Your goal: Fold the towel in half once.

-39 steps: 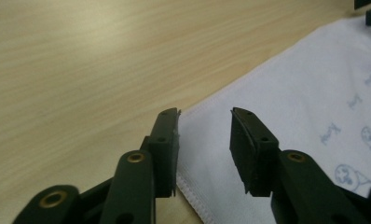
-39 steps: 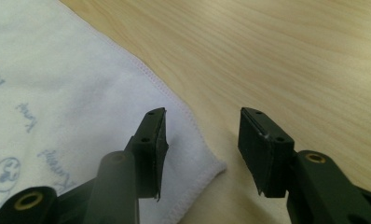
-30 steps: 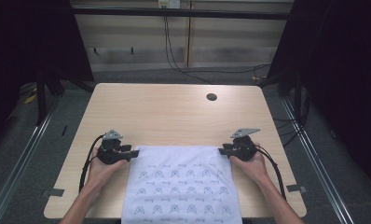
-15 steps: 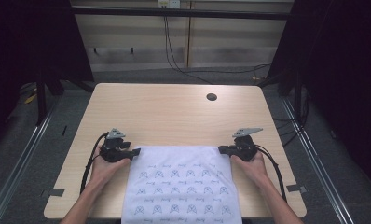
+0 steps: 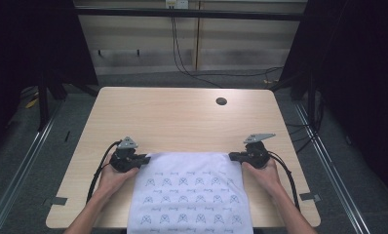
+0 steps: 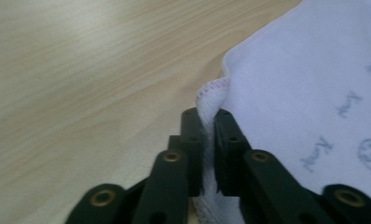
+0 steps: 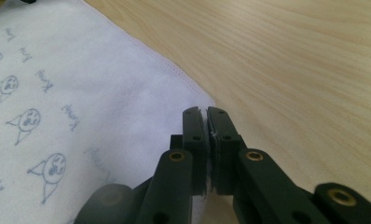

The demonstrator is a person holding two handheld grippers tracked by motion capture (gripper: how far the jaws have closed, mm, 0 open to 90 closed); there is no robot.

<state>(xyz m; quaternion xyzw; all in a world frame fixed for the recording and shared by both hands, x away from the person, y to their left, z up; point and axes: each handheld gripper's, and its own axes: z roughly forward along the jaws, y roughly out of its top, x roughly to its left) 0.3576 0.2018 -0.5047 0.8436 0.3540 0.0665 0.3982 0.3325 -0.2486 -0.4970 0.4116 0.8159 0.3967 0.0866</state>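
A white cloth [image 5: 189, 192] printed with small blue cartoon faces and words lies flat on the near half of the table [image 5: 182, 122], its near edge reaching the table's near rim, its far edge running straight between the two hands. The left tongs [image 5: 144, 159] sit at the cloth's far left corner; in the left gripper view their jaws have just been closing and now pinch the stitched hem [image 6: 211, 91], which bunches up between the two black pads. The right tongs [image 5: 232, 156] sit at the far right corner; in the right gripper view their jaws are pressed together with a thin sliver of the cloth's corner caught between them, the rest of the cloth [image 7: 81, 107] spreading away to the left over the pale wood. Both hands rest low on the table, the left hand [image 5: 115, 174] and the right hand [image 5: 261, 171] well apart, a black cable trailing back from each gripper. Farther off, near the table's far right corner, is a round dark hole [image 5: 221, 101] in the tabletop. Beyond the table, cables [image 5: 192, 63] hang down a pale wall.
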